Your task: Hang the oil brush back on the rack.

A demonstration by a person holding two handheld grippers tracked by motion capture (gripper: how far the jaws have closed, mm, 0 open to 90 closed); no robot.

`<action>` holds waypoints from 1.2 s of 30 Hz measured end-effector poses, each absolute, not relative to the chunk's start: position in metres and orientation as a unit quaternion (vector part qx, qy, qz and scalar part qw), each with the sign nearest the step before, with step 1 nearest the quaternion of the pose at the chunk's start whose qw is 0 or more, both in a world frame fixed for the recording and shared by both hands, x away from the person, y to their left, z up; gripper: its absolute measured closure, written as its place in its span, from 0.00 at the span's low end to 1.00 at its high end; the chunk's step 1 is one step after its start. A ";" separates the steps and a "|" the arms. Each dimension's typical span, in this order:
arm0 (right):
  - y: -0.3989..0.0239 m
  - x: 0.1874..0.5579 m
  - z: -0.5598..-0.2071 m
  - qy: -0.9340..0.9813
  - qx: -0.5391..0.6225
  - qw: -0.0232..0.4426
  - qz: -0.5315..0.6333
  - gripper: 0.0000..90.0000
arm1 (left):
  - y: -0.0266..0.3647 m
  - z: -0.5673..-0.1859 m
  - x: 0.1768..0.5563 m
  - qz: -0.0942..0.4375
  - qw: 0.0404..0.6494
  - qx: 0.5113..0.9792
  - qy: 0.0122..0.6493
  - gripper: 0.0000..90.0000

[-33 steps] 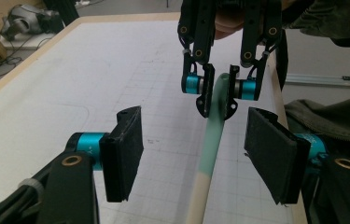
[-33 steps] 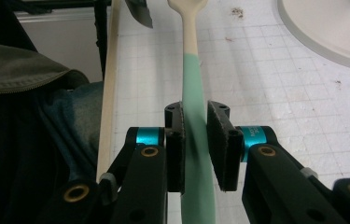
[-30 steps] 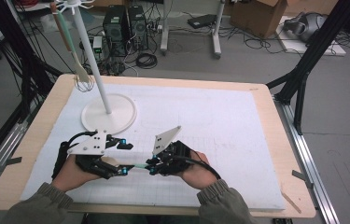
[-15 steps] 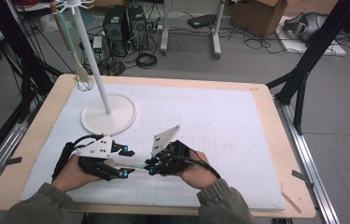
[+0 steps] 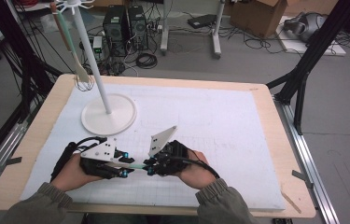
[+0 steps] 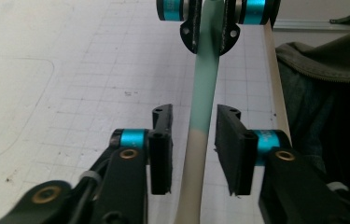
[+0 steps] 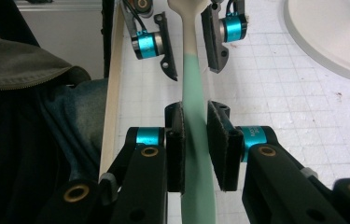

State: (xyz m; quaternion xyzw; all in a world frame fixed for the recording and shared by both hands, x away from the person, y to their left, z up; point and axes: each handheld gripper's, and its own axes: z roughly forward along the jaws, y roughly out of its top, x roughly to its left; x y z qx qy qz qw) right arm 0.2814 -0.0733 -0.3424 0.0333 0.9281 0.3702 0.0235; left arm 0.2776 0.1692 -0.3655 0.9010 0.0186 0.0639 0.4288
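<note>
Right tongs [image 7: 196, 149] pinching the mint-green end of a long two-tone utensil handle [image 7: 192, 93], pads pressed on both sides. Left tongs [image 6: 193, 144] spread around the cream end of the same handle [image 6: 203, 93], just been closing, pads close beside it but a gap visible on each side. Handle held level between both tongs above the white mat [image 5: 219, 116] near the table's [image 5: 284, 140] front edge. White stand [image 5: 108, 113] behind, well apart.

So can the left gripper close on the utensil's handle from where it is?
Probably yes: the handle already lies between the left gripper's jaws, which have just been closing, gaps remaining either side. The right gripper clamps the green end.
</note>
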 end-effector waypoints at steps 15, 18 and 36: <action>-0.079 0.285 -0.344 0.913 0.046 0.014 0.404 0.73 | 0.170 -0.366 0.276 0.052 0.416 0.908 0.012 0.90; -0.088 0.287 -0.344 0.905 0.062 0.006 0.421 0.65 | 0.175 -0.365 0.277 0.060 0.420 0.905 0.018 0.90; -0.112 0.295 -0.354 0.879 0.094 -0.050 0.464 0.83 | 0.172 -0.363 0.277 0.068 0.422 0.904 0.016 0.90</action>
